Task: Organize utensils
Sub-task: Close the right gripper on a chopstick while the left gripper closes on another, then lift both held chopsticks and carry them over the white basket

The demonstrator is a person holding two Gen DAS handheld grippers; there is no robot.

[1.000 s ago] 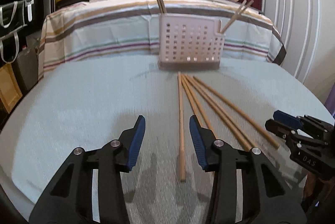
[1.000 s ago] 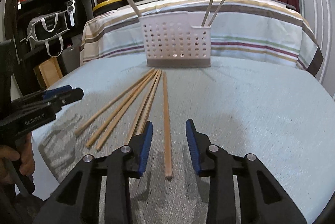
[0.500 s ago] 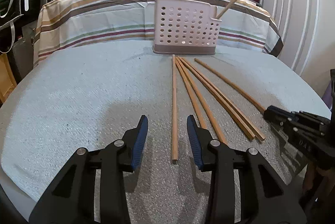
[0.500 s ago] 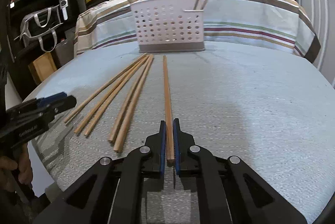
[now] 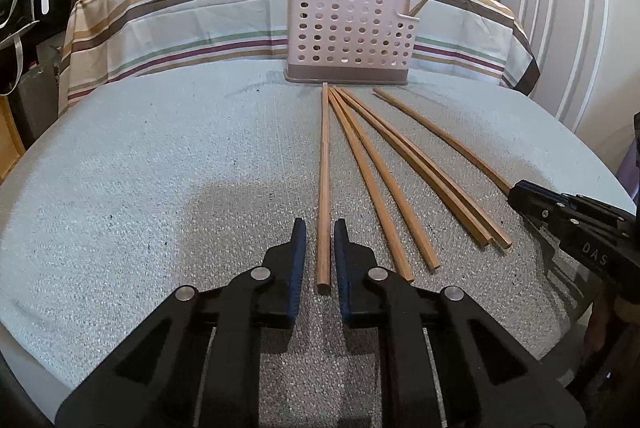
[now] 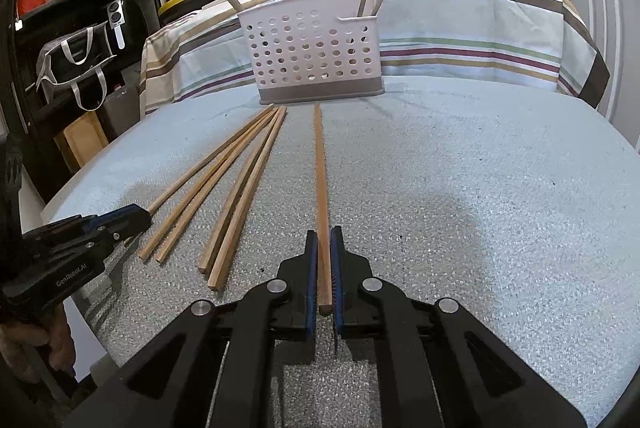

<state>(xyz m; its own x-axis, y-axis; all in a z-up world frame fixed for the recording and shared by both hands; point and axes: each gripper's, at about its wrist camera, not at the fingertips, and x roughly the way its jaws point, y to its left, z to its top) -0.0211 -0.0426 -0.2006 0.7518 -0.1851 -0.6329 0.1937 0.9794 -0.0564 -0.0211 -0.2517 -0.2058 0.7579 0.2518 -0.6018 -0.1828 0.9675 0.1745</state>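
Observation:
Several wooden chopsticks lie fanned on the grey table in front of a pale pink perforated holder [image 5: 348, 27] that has a few chopsticks standing in it. My left gripper [image 5: 320, 248] is nearly shut around the near end of the leftmost chopstick [image 5: 325, 163], with a small gap each side. My right gripper [image 6: 324, 260] is shut on the near end of the rightmost chopstick [image 6: 320, 179], which still lies along the table. The holder also shows in the right wrist view [image 6: 312, 47]. Each gripper appears at the other view's edge: right [image 5: 520, 193], left [image 6: 136, 218].
The other loose chopsticks [image 5: 400, 163] lie between the two grippers. Behind the round table [image 5: 140, 167] stands a striped-cloth table [image 5: 180, 27] with pots, a pan and a bowl. A dark shelf with bags [image 6: 80, 47] is at the left, white cupboard doors [image 5: 560, 7] at the right.
My right gripper has closed onto the rightmost chopstick. My left gripper has moved right and forward to straddle the leftmost chopstick, and its jaws have narrowed around it.

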